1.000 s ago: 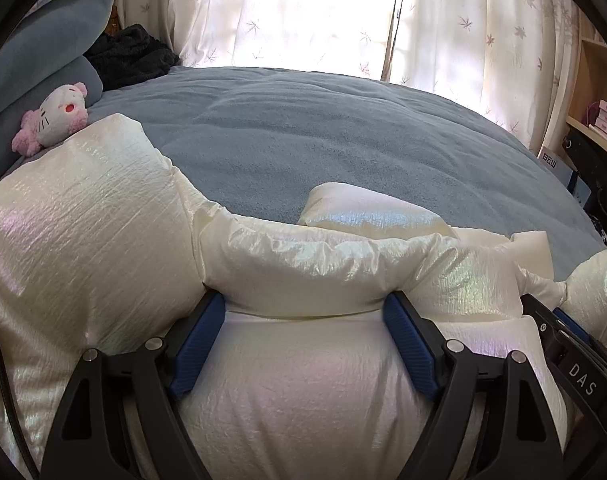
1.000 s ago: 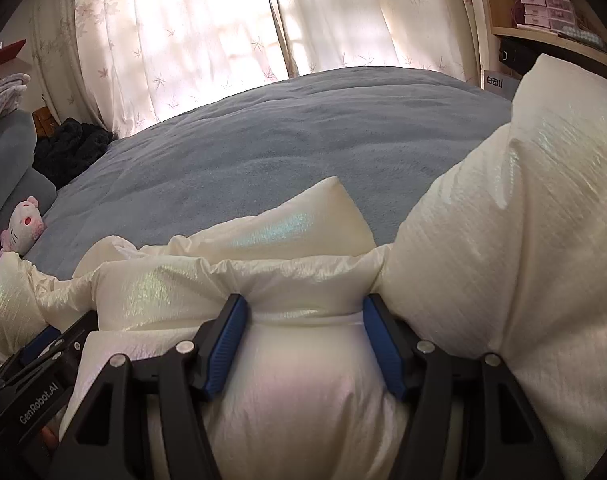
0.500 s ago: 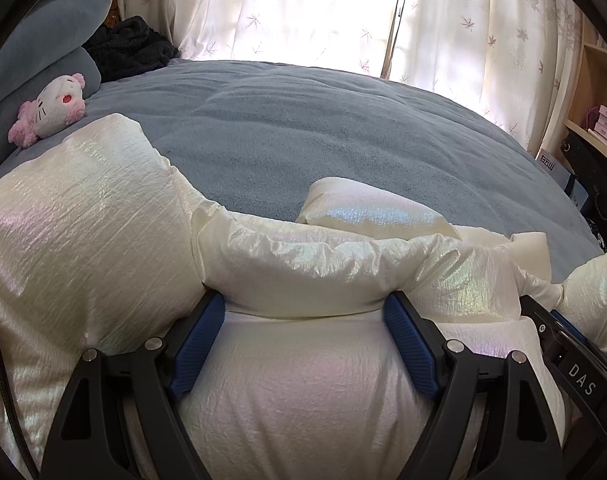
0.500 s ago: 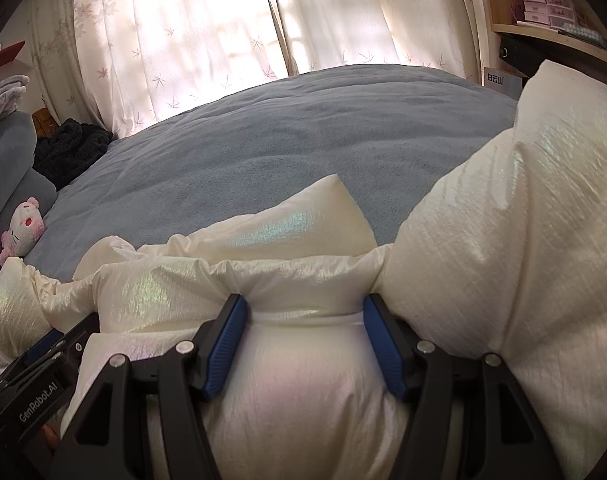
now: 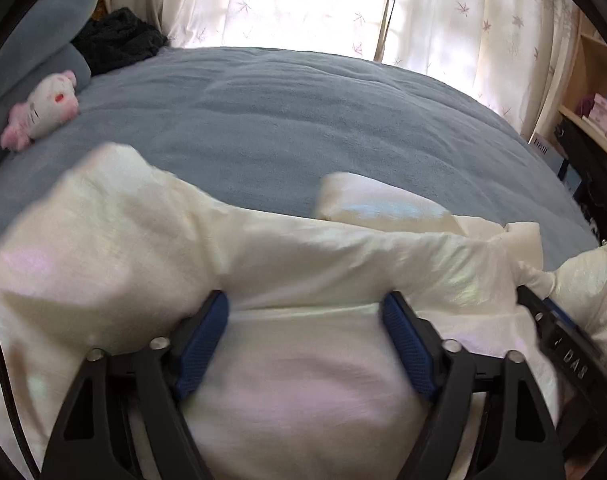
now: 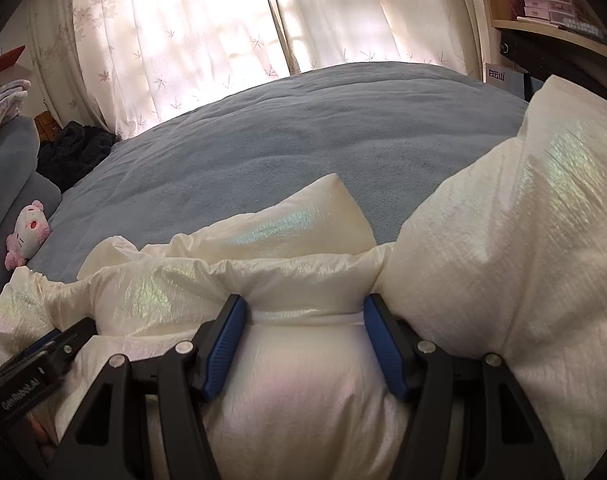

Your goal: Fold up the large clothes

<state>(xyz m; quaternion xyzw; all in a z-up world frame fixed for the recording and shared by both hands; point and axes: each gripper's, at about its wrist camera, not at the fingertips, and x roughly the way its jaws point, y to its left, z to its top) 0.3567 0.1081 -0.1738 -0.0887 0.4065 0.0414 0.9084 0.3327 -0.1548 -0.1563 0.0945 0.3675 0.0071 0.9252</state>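
White puffy jacket [image 5: 311, 264] | left hand-held gripper [image 5: 303, 320] just narrowed, squeezing it | right hand-held gripper [image 6: 303, 320] unchanged, clamping it

The jacket [image 6: 503, 240] lies on the bed [image 6: 303, 140]; plush toy [image 6: 25, 234] far left.

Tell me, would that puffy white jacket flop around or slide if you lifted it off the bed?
Probably floppy: the white jacket sags and bunches on either side of the right gripper. Likely light for its bulk, since it looks air-puffed. Its shiny, iridescent shell suggests it could slip, though the left gripper, whose jaws have just been closing, also pinches a fold.
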